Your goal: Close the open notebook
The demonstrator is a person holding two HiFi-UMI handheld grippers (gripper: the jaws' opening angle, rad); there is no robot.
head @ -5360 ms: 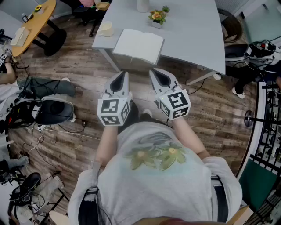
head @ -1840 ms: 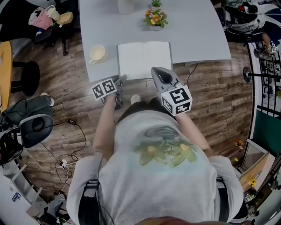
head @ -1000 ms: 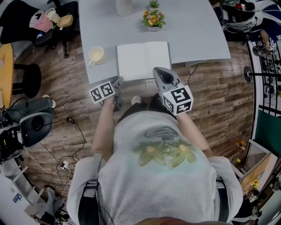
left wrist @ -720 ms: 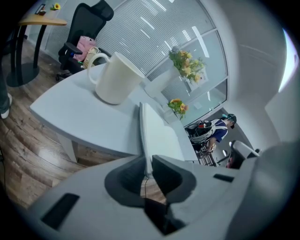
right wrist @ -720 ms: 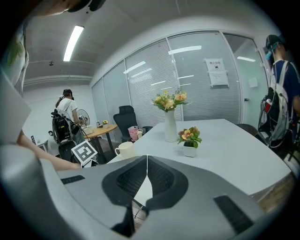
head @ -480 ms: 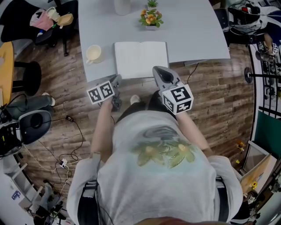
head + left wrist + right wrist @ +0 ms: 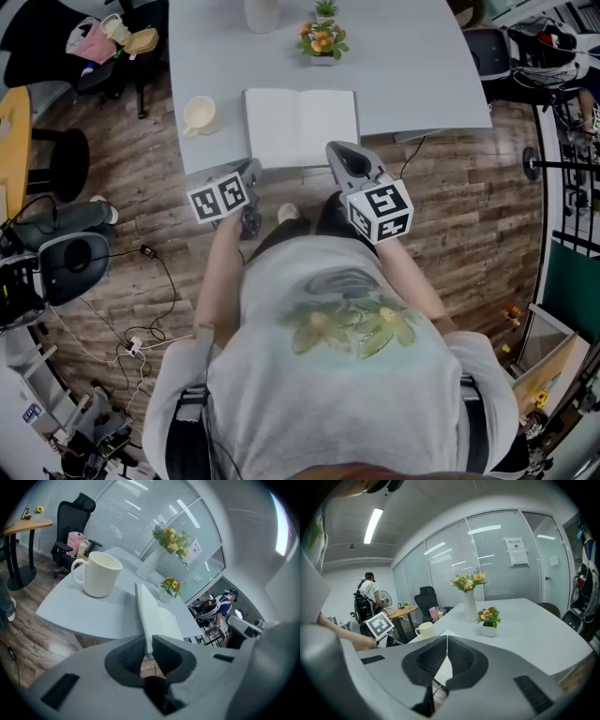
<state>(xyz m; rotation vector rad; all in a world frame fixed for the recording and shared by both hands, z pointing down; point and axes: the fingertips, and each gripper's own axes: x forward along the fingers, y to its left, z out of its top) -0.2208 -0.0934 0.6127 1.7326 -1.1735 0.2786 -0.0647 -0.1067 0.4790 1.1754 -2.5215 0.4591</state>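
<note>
desk scene, person standing at the table's (image 7: 422, 75) 6 o'clock edge. notebook (image 7: 300, 127) lies open, blank pages up, its near edge right along the table's near edge, which judging by the layout is what makes a corner reachable from below table level. mug (image 7: 200, 114) just beside it at its 9 o'clock, apart from it; flower pot (image 7: 322, 39) at its 12 o'clock, vase (image 7: 262, 11) farther off at 11. left gripper (image 7: 251, 172) is at the notebook's 7 o'clock corner, pointing down and rolled onto its side. in the left gripper view its jaws are clenched on the thin left-hand edge of the notebook, which shows edge-on between the pads (image 7: 132, 651). the roll looks chosen so the jaws straddle the cover rather than butt against the table. the left half reads as barely lifted: from above the pages look flat, so the fold is only starting. right gripper (image 7: 339, 152) hovers at the 5 o'clock corner, jaws pressed together on nothing, tips meeting in its own view. it seems parked there to steady the right half if the book slides. next move, as i judge it: swing the pinched left half up and over toward 3 o'clock. risk: pinching only some pages, leaving the cover behind.
</note>
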